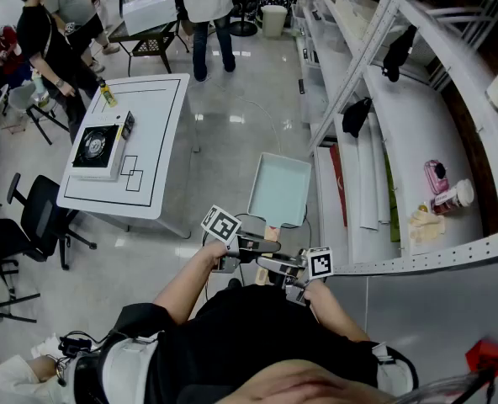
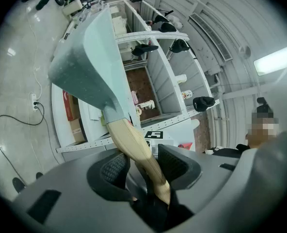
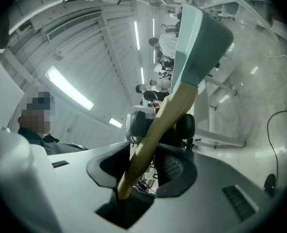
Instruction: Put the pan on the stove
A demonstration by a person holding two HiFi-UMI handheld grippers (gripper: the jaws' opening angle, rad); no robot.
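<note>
A square pale-green pan point(image 1: 278, 190) with a wooden handle point(image 1: 270, 233) hangs in the air above the floor, beside the shelving. My left gripper point(image 1: 247, 245) and right gripper point(image 1: 279, 267) meet at the handle from opposite sides. In the left gripper view the handle point(image 2: 134, 144) runs between the ribbed pads, which press on it, and the pan point(image 2: 85, 57) tilts up beyond. The right gripper view shows the handle point(image 3: 167, 115) crossing its jaws the same way, with the pan point(image 3: 197, 38) above. The black portable stove point(image 1: 96, 146) sits on a white table point(image 1: 152, 124) far to the left.
White metal shelving point(image 1: 405, 133) lines the right side, with a pink item point(image 1: 436, 175) and a jar on it. A yellow bottle point(image 1: 108, 96) stands on the table. An office chair point(image 1: 39, 217) is by the table's near left. People stand at the back.
</note>
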